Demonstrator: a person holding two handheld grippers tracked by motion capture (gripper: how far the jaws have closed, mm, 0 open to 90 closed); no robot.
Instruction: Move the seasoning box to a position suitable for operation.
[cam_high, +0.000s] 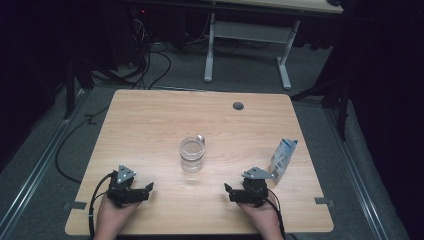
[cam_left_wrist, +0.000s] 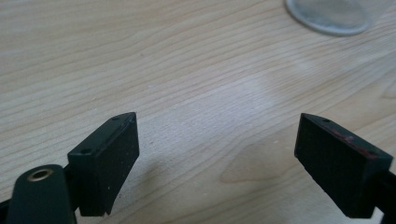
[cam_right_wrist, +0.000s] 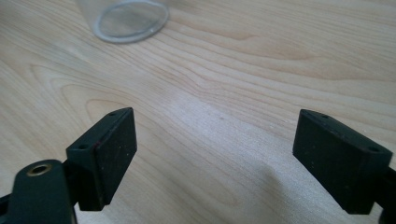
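Wooden table (cam_high: 150, 125) — glass (cam_left_wrist: 329, 16) edge-cropped

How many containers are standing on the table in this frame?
2: a clear glass mug at the table's middle, and a small carton near the right edge, beside the right gripper.

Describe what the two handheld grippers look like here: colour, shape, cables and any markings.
Both the left gripper and the right gripper are black, each topped by a grey three-cornered plate and trailing a black cable. The fingers are flat rectangular black blocks with small holes along their top edges; one left finger has reddish marks. A brass-ringed hole sits beside one finger. No sleeves are visible.
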